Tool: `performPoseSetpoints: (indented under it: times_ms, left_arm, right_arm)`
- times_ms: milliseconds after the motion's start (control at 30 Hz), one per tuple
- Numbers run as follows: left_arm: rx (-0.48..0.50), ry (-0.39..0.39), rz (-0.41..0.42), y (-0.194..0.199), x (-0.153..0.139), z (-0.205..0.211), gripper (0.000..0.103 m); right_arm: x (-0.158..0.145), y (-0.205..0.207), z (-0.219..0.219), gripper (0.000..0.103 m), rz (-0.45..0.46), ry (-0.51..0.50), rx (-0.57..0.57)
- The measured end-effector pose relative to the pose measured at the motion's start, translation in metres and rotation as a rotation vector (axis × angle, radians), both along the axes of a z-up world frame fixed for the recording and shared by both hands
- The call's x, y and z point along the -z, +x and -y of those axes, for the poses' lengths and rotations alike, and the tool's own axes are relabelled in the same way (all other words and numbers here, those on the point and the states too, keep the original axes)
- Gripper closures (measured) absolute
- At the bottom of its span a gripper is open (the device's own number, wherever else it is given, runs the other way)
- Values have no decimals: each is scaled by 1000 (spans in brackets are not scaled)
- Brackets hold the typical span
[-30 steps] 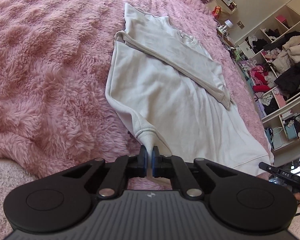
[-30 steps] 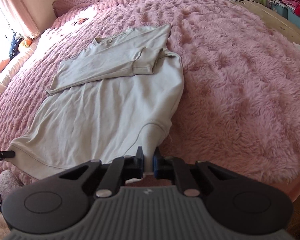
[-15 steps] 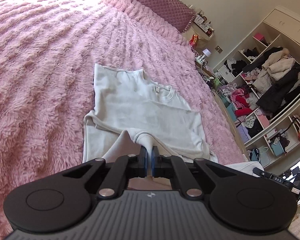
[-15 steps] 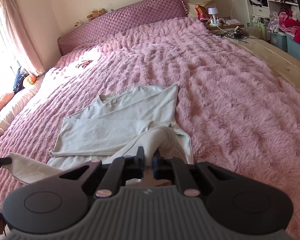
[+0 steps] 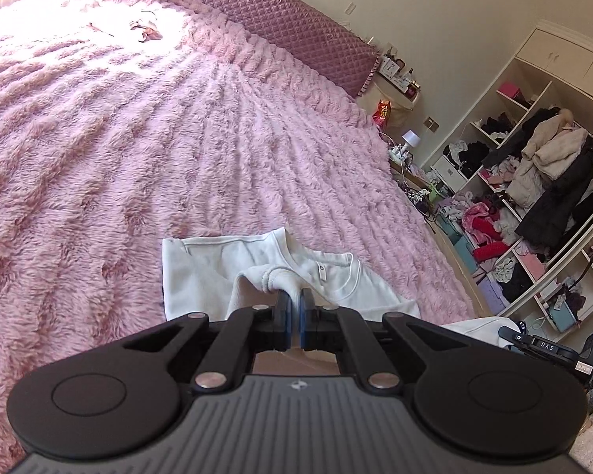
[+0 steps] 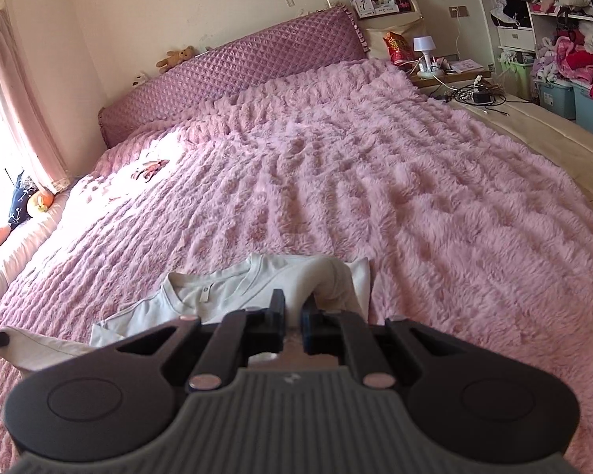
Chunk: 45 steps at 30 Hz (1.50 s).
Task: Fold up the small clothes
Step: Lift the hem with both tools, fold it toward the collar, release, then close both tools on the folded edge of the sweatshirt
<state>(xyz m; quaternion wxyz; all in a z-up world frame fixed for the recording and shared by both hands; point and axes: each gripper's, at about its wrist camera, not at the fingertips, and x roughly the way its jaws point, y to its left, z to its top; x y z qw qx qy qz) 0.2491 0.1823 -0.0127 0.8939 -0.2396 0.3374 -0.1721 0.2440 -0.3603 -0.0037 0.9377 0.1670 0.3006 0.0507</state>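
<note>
This is a bedroom in a home. A big bed with a fluffy pink blanket (image 6: 375, 181) fills it, with a purple quilted headboard (image 6: 257, 67), a small brown teddy bear (image 6: 176, 57), and open white shelves stuffed with clothes (image 5: 533, 197).

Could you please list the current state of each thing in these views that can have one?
Left gripper: shut on the sweatshirt's hem.
Right gripper: shut on the sweatshirt's hem.
White sweatshirt: hem lifted toward the collar, collar end lying on the blanket.
Pink fluffy blanket: spread over the bed.
Wardrobe shelves: open, crammed with clothes.
Bedside lamp: upright; whether lit, cannot tell.
</note>
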Motion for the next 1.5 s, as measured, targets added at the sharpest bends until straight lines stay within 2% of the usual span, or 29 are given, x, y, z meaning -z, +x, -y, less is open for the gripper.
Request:
performPoseSetpoints:
  times_ms: [200,400,600,800,833,900,933,1000,1133,1233,1333,1433,1500]
  left_arm:
    - [-17,-2,-25,61,27,-2,100]
    - [-65,-46,-108,101,66,-7,100]
    - [-103,-58,-177,119,102,-14,100]
    - [-116,-77,-186,133,111,-17,98]
    - [-120,-78,-206,135,110,-19,95]
    - [-139,-70,-208,132,105,-24,89]
    - [-148,-61,-191,128,101,-29,79]
    - [-165,-57,-155,117,93,-40,75]
    - [-88,-95,-118,88,89,-54,69]
    - [-49,-24,-94,78,91,-46,66]
    - [-13,2,-130,80,100,-35,61]
    - [0,86,-166,85,110,-22,54]
    - [4,108,-186,88,117,-18,54]
  right_arm:
    - [34,71,2,101,-30,43,37]
    - [71,125,-1,101,-79,46,71]
    - [94,153,-11,101,-111,11,69]
    - [106,170,-9,101,-133,13,106]
    - [107,172,-8,95,-143,11,119]
    - [104,169,-4,76,-130,24,123]
    - [100,165,-1,64,-112,15,124]
    - [91,154,3,64,-82,-21,106]
    - [83,122,16,64,-56,-63,18]
    - [87,105,19,64,-76,-109,-12]
    - [94,98,23,64,-104,-85,3]
    - [102,92,24,63,-129,-78,-6]
    - [107,89,23,62,-143,-85,-31]
